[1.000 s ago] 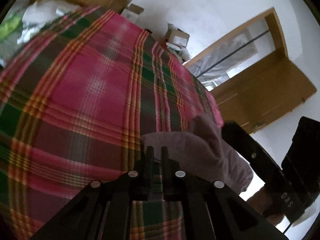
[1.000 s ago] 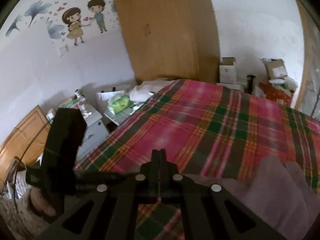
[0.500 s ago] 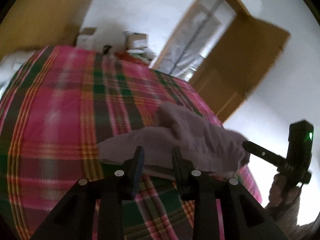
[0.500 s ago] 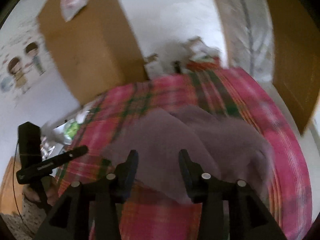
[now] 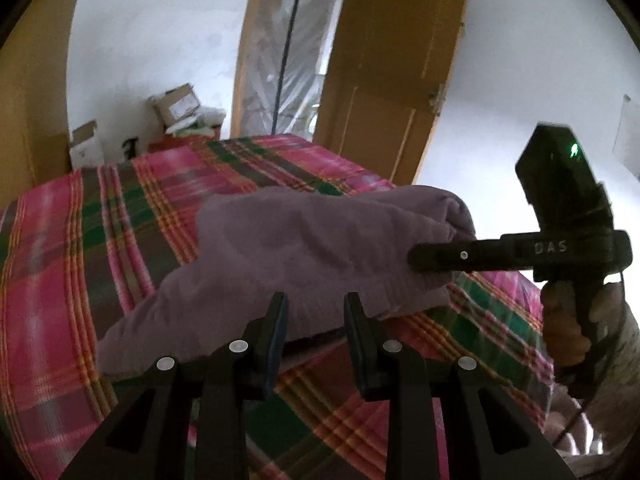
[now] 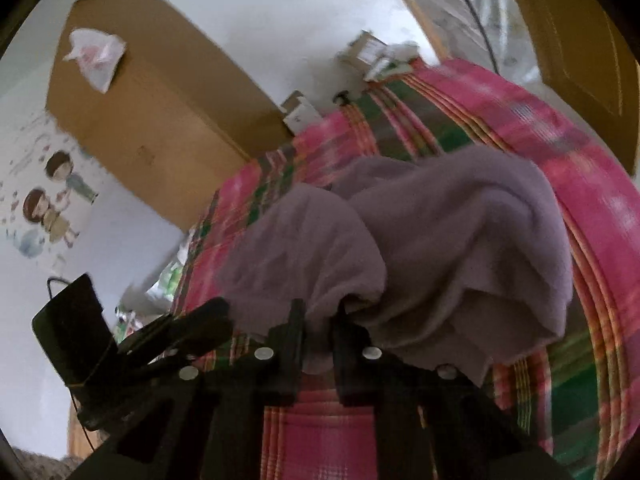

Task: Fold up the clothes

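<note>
A crumpled purple garment (image 5: 320,248) lies bunched on a pink and green plaid bed cover (image 5: 80,240). My left gripper (image 5: 316,314) is open at the garment's near edge, with cloth showing between its fingertips. The right gripper (image 5: 416,257) reaches in from the right and touches the garment's right end, with a hand (image 5: 564,336) on its grip. In the right wrist view the garment (image 6: 460,240) fills the middle, and the right gripper (image 6: 318,322) has narrowed onto a fold of it. The left gripper (image 6: 212,316) shows at lower left.
A wooden wardrobe (image 6: 160,120) stands behind the bed, with a plastic bag (image 6: 96,56) on top. Cardboard boxes (image 5: 176,104) sit on the floor past the bed's far end. An open wooden door (image 5: 400,60) is at the right. Cartoon stickers (image 6: 52,200) mark the wall.
Both grippers went from shut to open and swung towards the garment. The right one has since narrowed onto a fold. The left one stays open at the near edge.
</note>
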Demonstrator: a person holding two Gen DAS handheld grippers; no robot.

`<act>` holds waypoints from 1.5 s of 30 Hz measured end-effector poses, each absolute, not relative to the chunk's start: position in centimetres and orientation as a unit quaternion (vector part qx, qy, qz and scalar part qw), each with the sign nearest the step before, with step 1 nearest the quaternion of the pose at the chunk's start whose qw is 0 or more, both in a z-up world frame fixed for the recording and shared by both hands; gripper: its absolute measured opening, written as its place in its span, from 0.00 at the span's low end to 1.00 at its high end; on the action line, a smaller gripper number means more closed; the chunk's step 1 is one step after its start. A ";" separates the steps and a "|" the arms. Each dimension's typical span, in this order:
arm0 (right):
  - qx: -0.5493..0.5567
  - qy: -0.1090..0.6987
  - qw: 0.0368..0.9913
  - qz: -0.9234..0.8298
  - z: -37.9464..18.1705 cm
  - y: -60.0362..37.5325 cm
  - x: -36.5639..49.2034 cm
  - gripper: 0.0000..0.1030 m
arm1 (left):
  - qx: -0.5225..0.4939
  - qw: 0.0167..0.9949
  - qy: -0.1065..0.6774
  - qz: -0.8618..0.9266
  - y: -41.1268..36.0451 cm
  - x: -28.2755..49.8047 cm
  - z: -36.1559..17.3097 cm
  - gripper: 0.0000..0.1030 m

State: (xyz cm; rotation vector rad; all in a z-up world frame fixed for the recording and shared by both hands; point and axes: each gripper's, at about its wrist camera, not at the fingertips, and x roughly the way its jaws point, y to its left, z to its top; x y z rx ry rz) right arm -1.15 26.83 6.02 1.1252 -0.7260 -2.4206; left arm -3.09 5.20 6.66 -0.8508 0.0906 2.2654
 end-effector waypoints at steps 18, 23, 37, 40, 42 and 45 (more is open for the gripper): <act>0.362 -0.358 0.314 -0.801 9.2 23.0 -6.7 0.11 | -0.278 0.313 -0.001 0.908 5.6 -3.5 8.7 0.29; 0.364 -0.347 0.316 -0.805 9.4 22.3 -7.1 0.11 | -0.288 0.294 -0.027 0.911 5.8 -4.7 9.1 0.29; 0.376 -0.347 0.330 -0.793 8.3 21.6 -7.2 0.11 | -0.315 0.314 -0.073 0.892 5.4 -5.4 8.2 0.35; 0.377 -0.342 0.334 -0.793 8.4 21.3 -6.9 0.11 | -0.346 0.292 -0.075 0.888 5.9 -6.3 7.7 0.40; 0.379 -0.341 0.334 -0.792 8.3 21.4 -6.7 0.12 | -0.365 0.288 -0.104 0.879 5.4 -7.1 7.1 0.40; 0.382 -0.342 0.334 -0.791 8.2 21.6 -6.6 0.13 | -0.388 0.263 -0.138 0.872 4.3 -8.3 6.4 0.32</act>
